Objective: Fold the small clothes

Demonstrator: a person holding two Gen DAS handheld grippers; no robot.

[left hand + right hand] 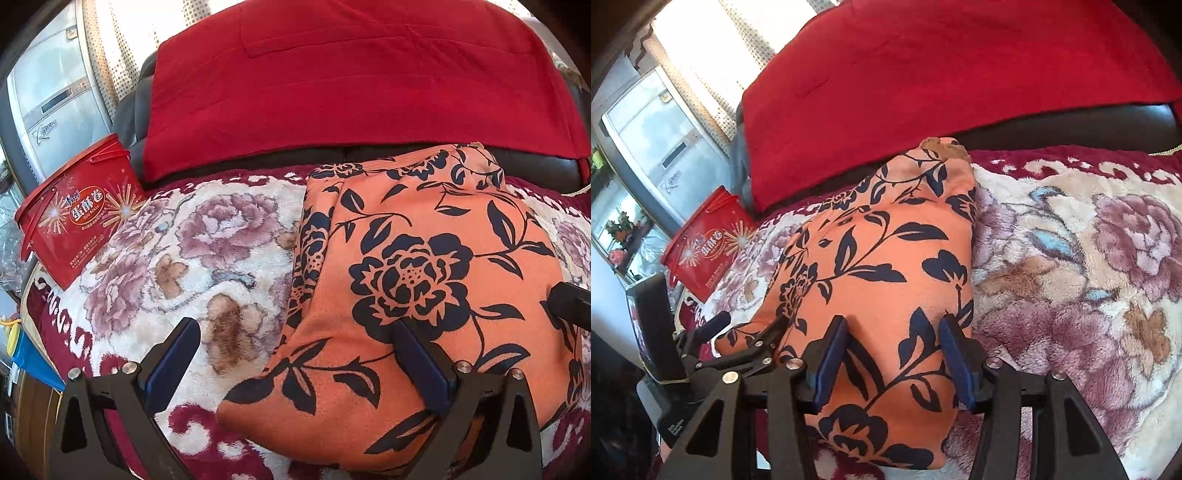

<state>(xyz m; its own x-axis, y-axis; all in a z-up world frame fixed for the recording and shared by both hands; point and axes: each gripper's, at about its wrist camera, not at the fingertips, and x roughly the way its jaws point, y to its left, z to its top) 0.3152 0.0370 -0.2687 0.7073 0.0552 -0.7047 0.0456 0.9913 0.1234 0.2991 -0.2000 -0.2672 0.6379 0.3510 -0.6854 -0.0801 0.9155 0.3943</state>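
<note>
The flowered blanket covered the sofa seat you were working on, and behind it a red cloth hung over the backrest. On the blanket lay the orange garment, already folded into a long, narrow bundle. Its long axis ran from the front edge of the seat toward the back edge, and its far end touched the seam under the backrest. At the left end of the seat a red tub stood well apart from it.

Your right gripper was the nearer one, right over the near end of the garment. Its jaws stood about half open and straddled the fabric across its narrow width; the pads did not look pressed on the cloth. Your left gripper had its jaws wide and held nothing. Its right finger was above the garment's left part and its left finger above bare blanket.

I judge that the next fold would run along that long axis, near end carried toward the back edge, so your right hand was better placed to take it.
</note>
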